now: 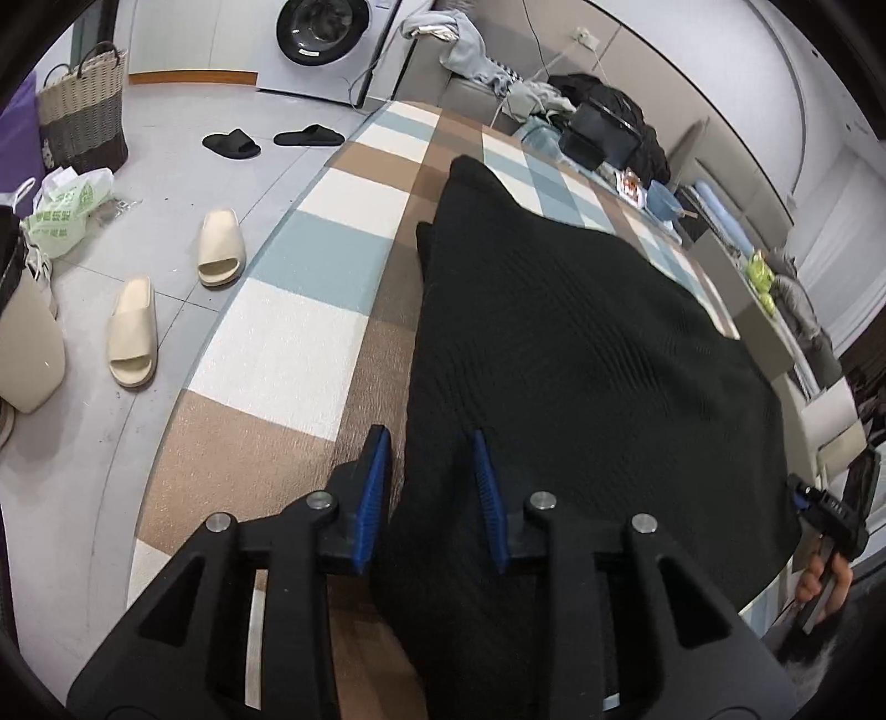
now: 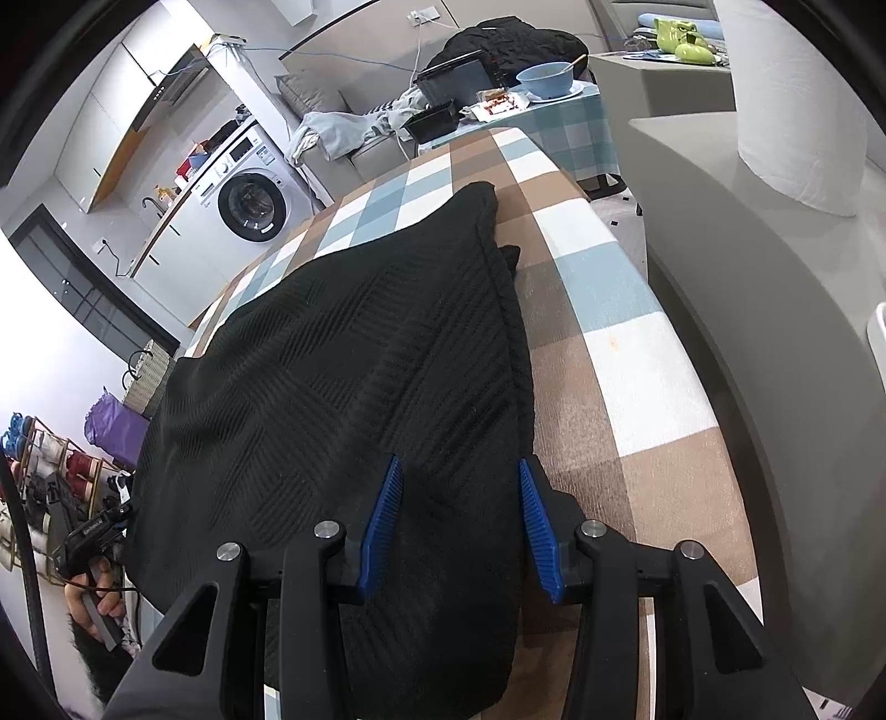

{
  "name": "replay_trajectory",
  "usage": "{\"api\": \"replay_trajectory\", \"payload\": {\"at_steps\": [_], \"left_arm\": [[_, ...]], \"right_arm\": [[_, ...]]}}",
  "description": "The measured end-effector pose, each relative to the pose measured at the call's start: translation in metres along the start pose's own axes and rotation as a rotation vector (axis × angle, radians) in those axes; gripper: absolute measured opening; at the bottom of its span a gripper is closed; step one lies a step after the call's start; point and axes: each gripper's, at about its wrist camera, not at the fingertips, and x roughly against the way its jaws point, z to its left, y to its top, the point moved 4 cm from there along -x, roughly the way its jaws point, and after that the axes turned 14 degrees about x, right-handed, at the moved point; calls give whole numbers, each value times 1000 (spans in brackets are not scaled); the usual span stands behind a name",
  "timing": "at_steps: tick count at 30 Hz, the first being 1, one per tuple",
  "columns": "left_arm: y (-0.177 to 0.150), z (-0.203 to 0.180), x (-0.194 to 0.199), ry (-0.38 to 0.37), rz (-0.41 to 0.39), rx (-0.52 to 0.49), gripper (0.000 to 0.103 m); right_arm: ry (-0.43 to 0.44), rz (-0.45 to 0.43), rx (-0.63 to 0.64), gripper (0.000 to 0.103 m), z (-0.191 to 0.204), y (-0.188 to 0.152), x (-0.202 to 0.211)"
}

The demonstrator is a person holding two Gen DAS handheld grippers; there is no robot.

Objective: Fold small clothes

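A black knitted garment (image 1: 554, 343) (image 2: 343, 360) lies spread on a table with a checked brown, blue and white cloth (image 1: 310, 310) (image 2: 609, 354). My left gripper (image 1: 427, 437) is at its near left edge with the jaws apart. The cloth's edge lies between the blue pads (image 1: 372, 498), and the left pad stands clear of it. My right gripper (image 2: 458, 462) is at the near right edge, open, with the flat cloth between its pads (image 2: 540, 531). Each view shows the other gripper in a hand at the garment's far side (image 1: 830, 515) (image 2: 94, 531).
A black tray (image 1: 601, 138) and a blue bowl (image 1: 664, 199) (image 2: 545, 77) stand past the table's far end. Cream slippers (image 1: 221, 246), black slippers (image 1: 231, 145), a woven basket (image 1: 83, 111) and a washing machine (image 1: 324, 33) are on the floor at left. A grey sofa arm (image 2: 747, 277) flanks the right.
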Motion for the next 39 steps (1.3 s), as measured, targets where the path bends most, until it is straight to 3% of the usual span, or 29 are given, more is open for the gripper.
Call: {"api": "replay_trajectory", "payload": {"at_steps": [2,3,9,17,25,27,30,34,39], "left_arm": [[2,0,1,-26,-9,18,16],[2,-2,4,-36,-23,16,5],[2,-17,30,-90,-95,-17,5],[2,-9,27,-78,-78,12,5],[2,-7,26,-73,-74,11,5],[2,-6,25,-66,-77,13,5],[1,-5,29,-65,-88,18,5],[0,-11,39,-80,-116,0,4],[-2,-12,49,-96,-124,7,3]], "right_arm": [[2,3,-8,44,0,1,-2],[5,4,-18,44,0,2,-3],[15,-15,-31,45,-1,6,-2],[-98,-7,14,46,-4,14,-14],[-86,-10,45,46,-5,21,-21],[-89,-4,66,27,-2,21,-21],[-115,-21,139,10,12,24,-12],[-128,-118,270,8,38,29,14],[-135,-99,243,8,29,30,7]]}}
